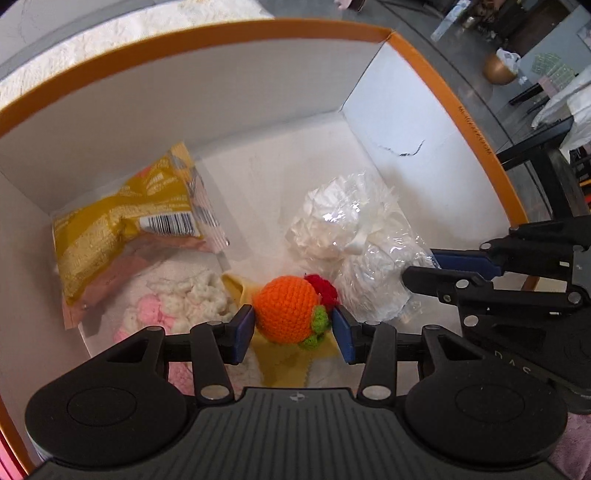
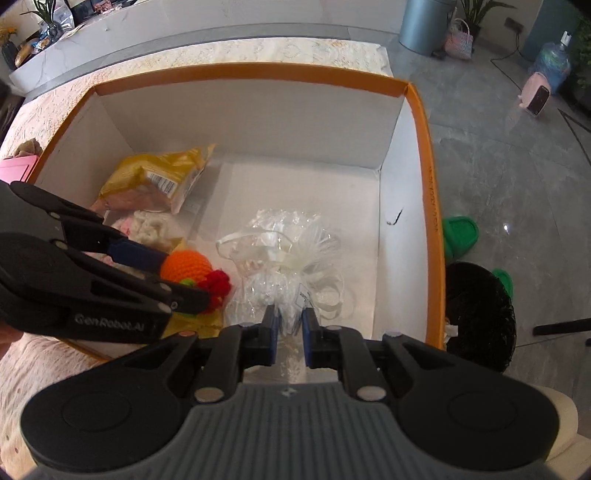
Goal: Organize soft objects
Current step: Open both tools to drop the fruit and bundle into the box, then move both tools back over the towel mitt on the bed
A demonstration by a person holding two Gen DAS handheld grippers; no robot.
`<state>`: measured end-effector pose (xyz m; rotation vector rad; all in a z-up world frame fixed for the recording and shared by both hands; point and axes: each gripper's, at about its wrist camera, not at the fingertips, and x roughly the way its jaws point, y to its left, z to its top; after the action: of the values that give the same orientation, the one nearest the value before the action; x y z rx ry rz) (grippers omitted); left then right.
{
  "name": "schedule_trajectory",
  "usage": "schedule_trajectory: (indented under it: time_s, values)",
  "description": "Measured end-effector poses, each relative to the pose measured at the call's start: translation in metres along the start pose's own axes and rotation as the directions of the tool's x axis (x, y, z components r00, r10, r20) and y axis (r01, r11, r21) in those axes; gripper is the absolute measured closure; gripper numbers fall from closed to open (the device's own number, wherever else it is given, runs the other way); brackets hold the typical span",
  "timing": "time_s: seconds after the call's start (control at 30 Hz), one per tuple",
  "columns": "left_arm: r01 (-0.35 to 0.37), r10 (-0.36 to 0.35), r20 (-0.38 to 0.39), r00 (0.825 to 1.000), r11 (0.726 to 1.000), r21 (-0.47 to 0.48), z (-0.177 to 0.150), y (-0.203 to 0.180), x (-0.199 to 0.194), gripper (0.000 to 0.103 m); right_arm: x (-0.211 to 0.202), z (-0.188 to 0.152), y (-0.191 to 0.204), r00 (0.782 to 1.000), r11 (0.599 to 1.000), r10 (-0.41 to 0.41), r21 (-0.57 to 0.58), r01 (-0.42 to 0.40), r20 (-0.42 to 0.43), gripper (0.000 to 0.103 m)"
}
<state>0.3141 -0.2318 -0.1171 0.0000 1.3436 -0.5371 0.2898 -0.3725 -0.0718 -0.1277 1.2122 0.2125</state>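
A white cardboard box with an orange rim [image 1: 258,27] [image 2: 258,70] fills both views. My left gripper [image 1: 293,332] [image 2: 181,273] is low inside it, shut on an orange crocheted toy [image 1: 286,314] [image 2: 186,264] with green and red parts, just above a yellow cloth [image 1: 288,365]. My right gripper [image 2: 290,330] [image 1: 419,266] is shut on the edge of a clear plastic bundle of white stuff [image 2: 284,258] [image 1: 354,236] resting on the box floor. A yellow snack packet [image 1: 107,236] [image 2: 155,177] and a white-and-pink fluffy item [image 1: 184,299] [image 2: 147,225] lie at the left.
The box stands on a lace-covered table [image 2: 258,51], with a pink object [image 2: 16,166] beside its left wall. On the floor to the right are a black bin [image 2: 476,314], green slippers [image 2: 460,232] and a water bottle [image 2: 552,62]. The box's far right floor is bare.
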Motion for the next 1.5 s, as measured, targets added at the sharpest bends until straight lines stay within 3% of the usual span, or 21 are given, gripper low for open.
schedule_trajectory:
  time_s: [0.13, 0.33, 0.47, 0.57, 0.7, 0.9, 0.97, 1.17, 1.23, 1.37, 1.5]
  values:
    - [0.051, -0.049, 0.043, 0.998, 0.998, -0.043, -0.006, 0.009, -0.008, 0.034, -0.002, 0.001, 0.001, 1.000, 1.000, -0.024, 0.002, 0.024, -0.002, 0.079]
    - [0.065, -0.057, 0.140, 0.988, 0.996, -0.058, -0.029, 0.018, -0.047, 0.034, -0.019, 0.003, 0.006, 0.998, 0.999, -0.044, 0.028, 0.043, 0.039, 0.070]
    - [0.059, -0.049, 0.250, 0.967, 0.998, -0.033, -0.050, 0.013, -0.087, 0.035, -0.044, 0.000, 0.015, 0.994, 0.997, -0.052, 0.053, 0.047, 0.094, 0.062]
    - [0.027, -0.029, 0.346, 0.938, 1.000, 0.011, -0.073, 0.011, -0.113, 0.037, -0.066, -0.012, 0.031, 0.981, 0.997, -0.063, 0.066, 0.052, 0.182, 0.061]
    - [-0.038, 0.014, 0.449, 0.893, 0.998, 0.043, -0.107, 0.013, -0.144, 0.043, -0.091, -0.032, 0.065, 0.942, 0.994, -0.103, 0.080, 0.081, 0.320, 0.061]
    - [-0.096, 0.090, 0.596, 0.798, 0.995, -0.021, -0.163, 0.020, -0.183, 0.044, -0.118, -0.073, 0.125, 0.848, 0.991, -0.108, 0.128, 0.048, 0.519, 0.057]
    - [-0.107, 0.125, 0.619, 0.775, 0.992, -0.067, -0.181, 0.025, -0.189, 0.044, -0.120, -0.089, 0.144, 0.828, 0.990, -0.097, 0.142, 0.021, 0.552, 0.057]
    - [-0.189, 0.241, 0.676, 0.697, 0.970, -0.151, -0.235, 0.045, -0.207, 0.047, -0.117, -0.121, 0.203, 0.795, 0.992, -0.066, 0.124, -0.012, 0.604, 0.057]
    - [-0.218, 0.276, 0.675, 0.684, 0.961, -0.172, -0.249, 0.053, -0.212, 0.047, -0.116, -0.129, 0.222, 0.786, 0.994, -0.056, 0.109, -0.015, 0.615, 0.057]
    - [-0.244, 0.337, 0.653, 0.678, 0.941, -0.233, -0.275, 0.078, -0.219, 0.047, -0.110, -0.141, 0.255, 0.773, 0.997, -0.048, 0.082, -0.005, 0.633, 0.057]
    - [-0.242, 0.388, 0.629, 0.674, 0.920, -0.309, -0.304, 0.108, -0.226, 0.047, -0.099, -0.147, 0.282, 0.788, 0.998, -0.006, 0.051, -0.032, 0.616, 0.057]
